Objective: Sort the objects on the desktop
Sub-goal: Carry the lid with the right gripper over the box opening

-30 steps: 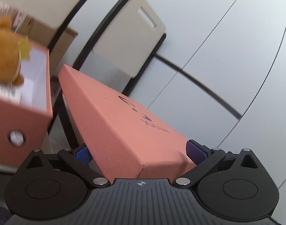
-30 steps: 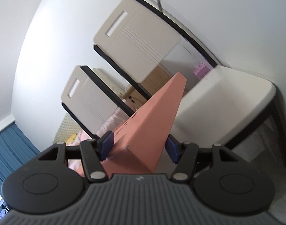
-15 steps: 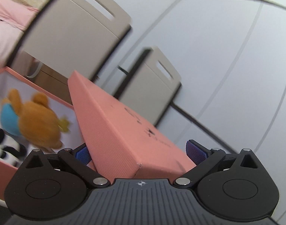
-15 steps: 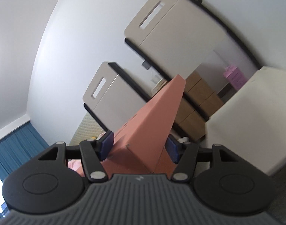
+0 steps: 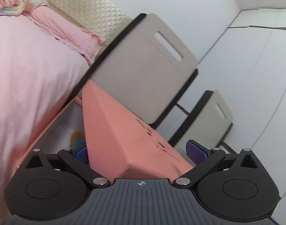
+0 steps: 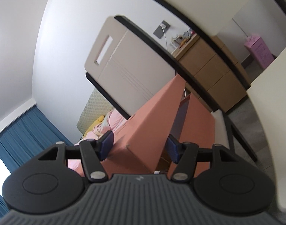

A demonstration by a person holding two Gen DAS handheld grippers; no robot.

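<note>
Salmon-pink cardboard fills the middle of both wrist views: a box lid [image 5: 128, 136], tilted, with dark printed lettering on its broad face. The left gripper [image 5: 140, 152] has its jaws around one end of the lid; the blue pad [image 5: 82, 154] on the left presses the lid's side wall, while the pad on the right seems to stand a little off the broad face, so whether this grip is tight cannot be told. The right gripper [image 6: 140, 146] straddles the lid's other end [image 6: 148, 123], with both blue pads close against its two faces, pinching it. Below the lid in the left view sits the open pink box [image 5: 54, 123], with a blurred orange and blue toy [image 5: 77, 138] inside it. Behind are two beige chair backs [image 5: 148, 71], a pink bed [image 5: 30, 65] and a quilted headboard [image 5: 83, 3]. The right view also shows a wooden drawer unit [image 6: 214, 65] and blue curtains [image 6: 26, 135]
</note>
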